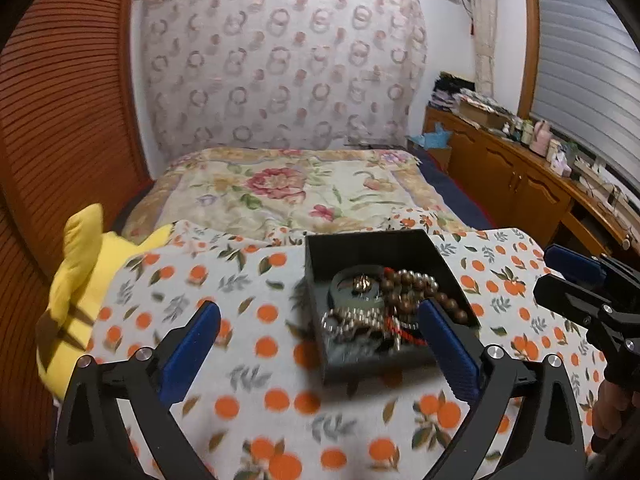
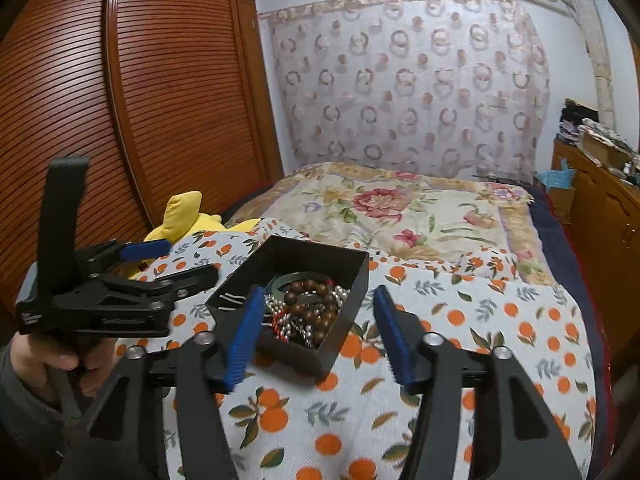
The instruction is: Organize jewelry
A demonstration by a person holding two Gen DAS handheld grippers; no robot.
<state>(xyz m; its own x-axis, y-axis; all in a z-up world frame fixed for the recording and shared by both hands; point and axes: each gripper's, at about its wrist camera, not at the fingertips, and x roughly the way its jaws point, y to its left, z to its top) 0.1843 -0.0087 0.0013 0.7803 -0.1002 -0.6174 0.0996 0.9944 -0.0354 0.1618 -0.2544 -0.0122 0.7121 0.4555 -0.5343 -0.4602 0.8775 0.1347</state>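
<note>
Seemingly near done: bead bracelets (image 2: 310, 306) and silver chains (image 1: 352, 320) heaped in the black box (image 1: 320, 256) on the orange-print cloth (image 1: 256, 364), left gripper (image 1: 318, 344) and right gripper (image 2: 316, 330) both jaws spread, empty, nothing loose outside.

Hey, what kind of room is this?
Most likely a bedroom: a bed under a floral quilt, a slatted wooden wardrobe beside it, and a cluttered wooden dresser along the window wall.

bedroom w/ floral bed (image 1: 280, 188), slatted wardrobe (image 2: 120, 100), patterned curtain (image 1: 280, 64).
</note>
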